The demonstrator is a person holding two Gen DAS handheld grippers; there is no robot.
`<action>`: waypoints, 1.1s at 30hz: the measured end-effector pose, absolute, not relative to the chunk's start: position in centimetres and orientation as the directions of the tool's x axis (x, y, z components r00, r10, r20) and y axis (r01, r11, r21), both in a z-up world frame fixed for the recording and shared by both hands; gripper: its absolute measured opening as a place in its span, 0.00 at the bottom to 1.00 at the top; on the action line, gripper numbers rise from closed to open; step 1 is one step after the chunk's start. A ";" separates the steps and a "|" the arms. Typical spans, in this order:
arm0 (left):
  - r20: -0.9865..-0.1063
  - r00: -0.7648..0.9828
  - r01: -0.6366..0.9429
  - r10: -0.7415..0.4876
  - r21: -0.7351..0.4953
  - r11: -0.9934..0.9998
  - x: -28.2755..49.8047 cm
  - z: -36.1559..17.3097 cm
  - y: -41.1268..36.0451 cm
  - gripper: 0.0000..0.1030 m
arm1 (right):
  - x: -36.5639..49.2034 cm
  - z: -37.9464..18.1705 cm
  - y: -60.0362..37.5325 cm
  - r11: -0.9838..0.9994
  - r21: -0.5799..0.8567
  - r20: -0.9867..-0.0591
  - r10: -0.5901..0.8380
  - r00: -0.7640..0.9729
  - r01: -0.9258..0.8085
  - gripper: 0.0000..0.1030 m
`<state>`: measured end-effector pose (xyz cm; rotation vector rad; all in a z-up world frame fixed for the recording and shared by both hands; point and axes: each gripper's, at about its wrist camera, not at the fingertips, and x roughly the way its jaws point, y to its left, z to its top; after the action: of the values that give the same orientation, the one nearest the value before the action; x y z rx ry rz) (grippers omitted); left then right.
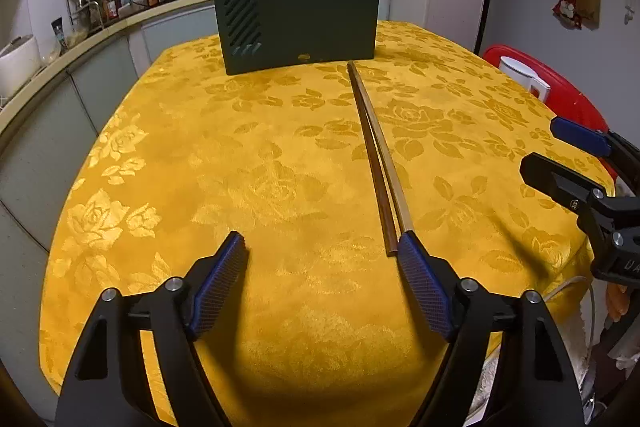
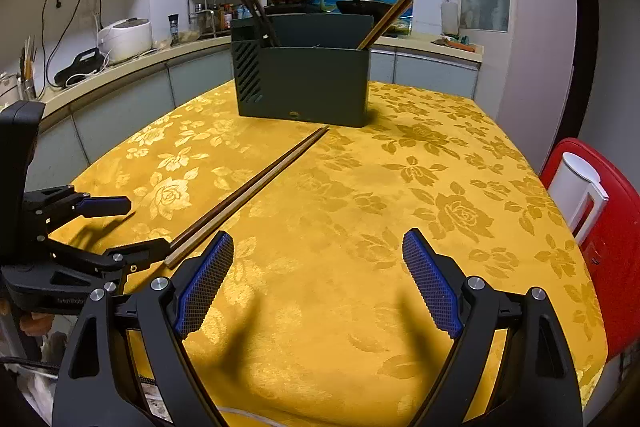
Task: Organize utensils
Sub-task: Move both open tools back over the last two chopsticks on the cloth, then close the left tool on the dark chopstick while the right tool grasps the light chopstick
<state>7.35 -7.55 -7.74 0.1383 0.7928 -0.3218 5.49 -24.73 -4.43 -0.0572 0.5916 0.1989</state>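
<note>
Two chopsticks (image 1: 378,163), one dark, one pale, flat on tablecloth (image 1: 200,167), tips converging.

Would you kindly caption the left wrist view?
Open left gripper beside two chopsticks lying before the dark holder.

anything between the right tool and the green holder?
Only bare yellow tablecloth between the right tool and the holder, per the right wrist view. The chopstick pair lies left of that line.
</note>
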 end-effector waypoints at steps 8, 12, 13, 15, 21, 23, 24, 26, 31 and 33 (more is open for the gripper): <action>-0.711 0.641 0.398 -0.288 -0.012 0.917 6.7 -7.5 -8.4 0.37 | 5.4 -4.4 -24.9 0.981 0.013 -0.559 0.166 0.812 -0.192 0.81; -0.707 0.652 0.400 -0.274 0.014 0.916 6.3 -7.8 -9.0 0.34 | 5.5 -4.3 -24.9 0.981 0.012 -0.558 0.169 0.812 -0.196 0.81; -0.706 0.652 0.402 -0.276 0.013 0.916 6.2 -7.8 -9.0 0.34 | 5.4 -4.3 -24.8 0.980 0.011 -0.556 0.170 0.813 -0.197 0.81; -0.706 0.643 0.408 -0.297 -0.013 0.913 6.2 -7.7 -9.1 0.30 | 5.4 -4.2 -24.8 0.980 0.012 -0.555 0.170 0.814 -0.197 0.81; -0.713 0.642 0.367 -0.284 -0.040 0.930 7.1 -7.6 -8.1 0.07 | 5.4 -4.3 -24.9 0.981 0.011 -0.555 0.167 0.815 -0.193 0.81; -0.716 0.632 0.361 -0.299 -0.070 0.930 7.4 -7.6 -7.6 0.06 | 5.5 -4.3 -24.9 0.981 0.010 -0.556 0.167 0.814 -0.194 0.81; -0.715 0.629 0.364 -0.305 -0.075 0.928 7.4 -7.5 -7.5 0.06 | 5.5 -4.3 -24.9 0.981 0.010 -0.555 0.166 0.815 -0.193 0.81; -0.713 0.629 0.368 -0.308 -0.076 0.927 7.4 -7.6 -7.5 0.06 | 5.5 -4.3 -24.9 0.981 0.012 -0.557 0.167 0.813 -0.193 0.81; -0.720 0.625 0.351 -0.301 -0.085 0.932 7.5 -7.5 -7.4 0.06 | 5.5 -4.4 -24.9 0.981 0.014 -0.558 0.168 0.813 -0.193 0.81; -0.726 0.619 0.324 -0.298 -0.109 0.940 7.6 -7.4 -7.0 0.06 | 5.5 -4.4 -24.9 0.981 0.014 -0.558 0.168 0.812 -0.194 0.81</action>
<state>7.63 -6.97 -7.41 0.0337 0.8290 -0.3576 5.47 -24.87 -4.37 -0.0440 0.5921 0.1934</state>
